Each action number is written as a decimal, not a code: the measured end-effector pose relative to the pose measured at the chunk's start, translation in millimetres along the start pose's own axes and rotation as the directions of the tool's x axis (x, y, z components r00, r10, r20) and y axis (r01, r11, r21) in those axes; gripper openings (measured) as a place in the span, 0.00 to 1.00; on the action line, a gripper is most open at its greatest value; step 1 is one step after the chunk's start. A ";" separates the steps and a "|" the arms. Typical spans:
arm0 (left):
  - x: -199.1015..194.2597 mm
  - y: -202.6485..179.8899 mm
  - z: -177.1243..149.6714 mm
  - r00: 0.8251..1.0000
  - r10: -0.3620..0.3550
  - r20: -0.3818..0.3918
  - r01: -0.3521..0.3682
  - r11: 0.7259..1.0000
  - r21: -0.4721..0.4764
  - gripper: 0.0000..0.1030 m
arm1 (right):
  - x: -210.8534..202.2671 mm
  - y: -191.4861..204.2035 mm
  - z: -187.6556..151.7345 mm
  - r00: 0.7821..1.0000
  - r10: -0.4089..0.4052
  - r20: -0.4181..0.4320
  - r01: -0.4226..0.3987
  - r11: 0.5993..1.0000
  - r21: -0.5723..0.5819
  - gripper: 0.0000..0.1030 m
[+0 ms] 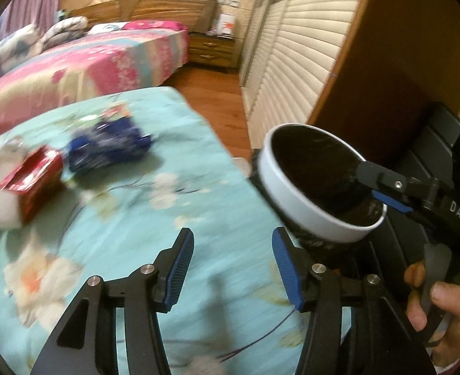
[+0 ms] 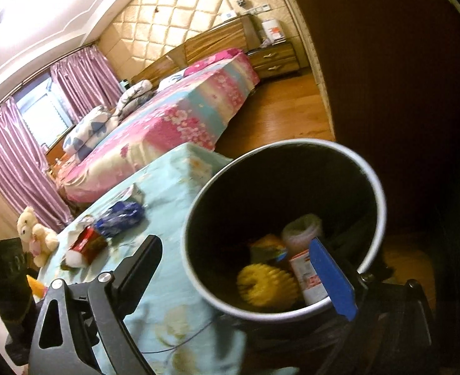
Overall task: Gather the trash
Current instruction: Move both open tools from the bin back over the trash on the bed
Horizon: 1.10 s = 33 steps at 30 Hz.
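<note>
A bin with a white rim (image 1: 287, 192) and black liner stands off the right edge of a surface under a teal floral cloth (image 1: 155, 218). On the cloth lie a crumpled blue wrapper (image 1: 108, 143), a red carton (image 1: 34, 181) and a white piece (image 1: 2, 197). My left gripper (image 1: 232, 250) hangs open over bare cloth, holding nothing. My right gripper (image 2: 236, 243) is open wide across the bin's near rim (image 2: 195, 275), one finger inside and one outside, with no pad pressing. Inside the bin lie a yellow item (image 2: 266, 284), a small carton (image 2: 306, 278) and a plastic cup (image 2: 302, 228).
A bed with a pink cover (image 1: 83, 62) lies beyond the cloth, with wooden floor (image 1: 217, 100) between. Louvred doors (image 1: 295, 72) and a brown panel (image 1: 395, 62) stand to the right. A plush bear (image 2: 34, 234) sits at the cloth's far side. A hand (image 1: 442, 300) holds the right gripper.
</note>
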<state>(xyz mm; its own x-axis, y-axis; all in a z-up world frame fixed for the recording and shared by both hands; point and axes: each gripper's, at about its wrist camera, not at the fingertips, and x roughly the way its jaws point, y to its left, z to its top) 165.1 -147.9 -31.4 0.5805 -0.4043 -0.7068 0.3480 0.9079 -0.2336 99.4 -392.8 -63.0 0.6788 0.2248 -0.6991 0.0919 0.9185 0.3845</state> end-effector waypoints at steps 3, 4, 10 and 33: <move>-12.4 17.2 -7.6 1.000 0.023 0.009 -0.023 0.999 -0.038 0.50 | 3.9 12.2 -5.0 1.000 0.014 -0.015 -0.014 1.000 -0.014 0.93; -17.9 24.1 -10.8 0.999 0.035 0.014 -0.034 0.998 -0.053 0.50 | 6.2 18.2 -7.0 1.000 0.020 -0.023 -0.021 1.000 -0.022 0.93; -43.4 53.0 -24.2 0.997 0.076 0.028 -0.072 0.989 -0.126 0.50 | 12.6 48.6 -18.7 0.997 0.052 -0.051 -0.055 0.996 -0.069 0.93; -102.9 153.0 -55.9 0.970 0.240 0.034 -0.218 0.926 -0.310 0.50 | 61.7 141.2 -56.0 0.971 0.167 -0.172 -0.192 0.972 -0.136 0.93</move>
<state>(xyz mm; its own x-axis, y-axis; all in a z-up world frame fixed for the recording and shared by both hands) 117.4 38.8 -31.8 0.6717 -0.1784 -0.7190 -0.0322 0.9626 -0.2690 113.4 -231.1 -85.5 0.5489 0.4279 -0.7180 -0.1400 0.8939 0.4258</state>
